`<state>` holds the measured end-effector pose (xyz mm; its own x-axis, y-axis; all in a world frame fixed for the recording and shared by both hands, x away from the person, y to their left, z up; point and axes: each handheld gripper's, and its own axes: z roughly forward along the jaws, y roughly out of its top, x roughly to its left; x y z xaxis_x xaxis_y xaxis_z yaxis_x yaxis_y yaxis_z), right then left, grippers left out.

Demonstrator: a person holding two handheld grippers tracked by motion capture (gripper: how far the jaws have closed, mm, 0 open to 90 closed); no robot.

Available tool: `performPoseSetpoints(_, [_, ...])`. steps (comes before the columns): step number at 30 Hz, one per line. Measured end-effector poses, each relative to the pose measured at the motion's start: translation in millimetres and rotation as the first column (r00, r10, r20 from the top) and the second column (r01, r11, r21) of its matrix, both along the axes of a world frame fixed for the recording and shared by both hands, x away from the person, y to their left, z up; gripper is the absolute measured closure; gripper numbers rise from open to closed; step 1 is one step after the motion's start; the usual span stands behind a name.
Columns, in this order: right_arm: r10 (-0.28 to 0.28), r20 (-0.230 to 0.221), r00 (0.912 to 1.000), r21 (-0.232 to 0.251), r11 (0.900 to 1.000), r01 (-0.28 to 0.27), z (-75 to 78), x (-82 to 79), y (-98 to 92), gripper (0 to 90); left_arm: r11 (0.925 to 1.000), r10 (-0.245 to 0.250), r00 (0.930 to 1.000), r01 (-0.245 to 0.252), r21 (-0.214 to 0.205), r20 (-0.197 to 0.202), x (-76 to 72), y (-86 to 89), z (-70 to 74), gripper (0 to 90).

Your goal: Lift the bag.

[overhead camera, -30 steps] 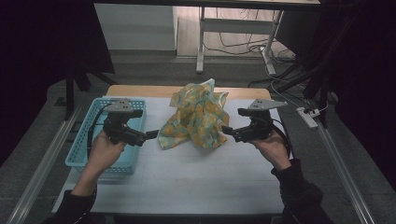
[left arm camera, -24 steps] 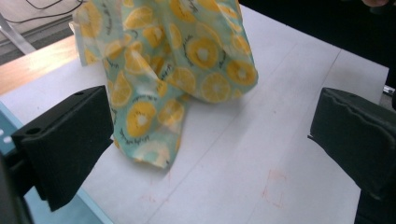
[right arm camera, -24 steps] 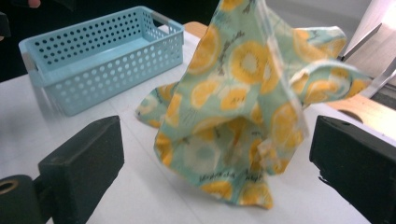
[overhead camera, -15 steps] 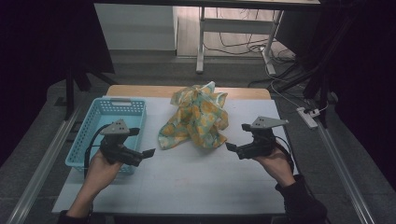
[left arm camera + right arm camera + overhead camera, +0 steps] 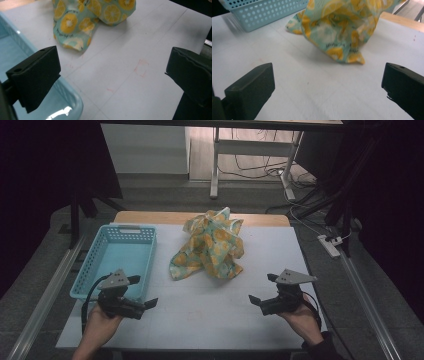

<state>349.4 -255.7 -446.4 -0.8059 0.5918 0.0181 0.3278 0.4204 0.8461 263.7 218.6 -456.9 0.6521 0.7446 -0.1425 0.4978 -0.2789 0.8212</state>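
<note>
High view: basket [image 5: 125, 251] left of cloth [image 5: 210, 251]; claws apart, empty.

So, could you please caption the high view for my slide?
Lemon-print cloth heaped on the white table, left hand-held gripper and right hand-held gripper open nearby.

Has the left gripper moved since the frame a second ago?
Yes. The left gripper has pulled back toward the person, away from the cloth. Its open jaws now sit off the near corner of the blue basket, no longer touching the fabric.
</note>
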Motion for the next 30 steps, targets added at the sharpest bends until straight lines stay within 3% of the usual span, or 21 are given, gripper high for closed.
performPoseSetpoints(5, [-0.027,-0.022,0.9994,0.013,0.9996,0.027,-13.6,-16.0,-14.6,0.0,0.9996,0.029,0.9993,-0.029,-0.003,-0.023,-12.7,5.8,-13.7,0.0])
performPoseSetpoints(12, [-0.082,-0.046,0.9956,-0.01,0.9966,0.081,-31.1,-35.1,-35.7,0.0,0.9983,0.058,0.9974,-0.058,0.002,-0.042,-36.0,13.6,-29.3,0.0])
performPoseSetpoints(19, [-0.13,-0.051,0.9903,-0.059,0.9902,0.127,-41.4,-53.1,-49.1,0.0,0.9925,0.105,0.9926,-0.101,0.069,-0.061,-54.6,20.3,-47.6,0.0])
performPoseSetpoints(25, [-0.156,-0.095,0.9831,-0.121,0.982,0.144,-52.8,-62.2,-56.2,0.0,0.9763,0.162,0.9812,-0.144,0.162,-0.105,-60.0,26.3,-60.7,0.0])
performPoseSetpoints(30, [-0.177,-0.106,0.9785,-0.102,0.9808,0.166,-52.2,-62.2,-59.6,0.0,0.9753,0.178,0.9767,-0.158,0.154,-0.12,-58.6,27.5,-61.3,0.0])
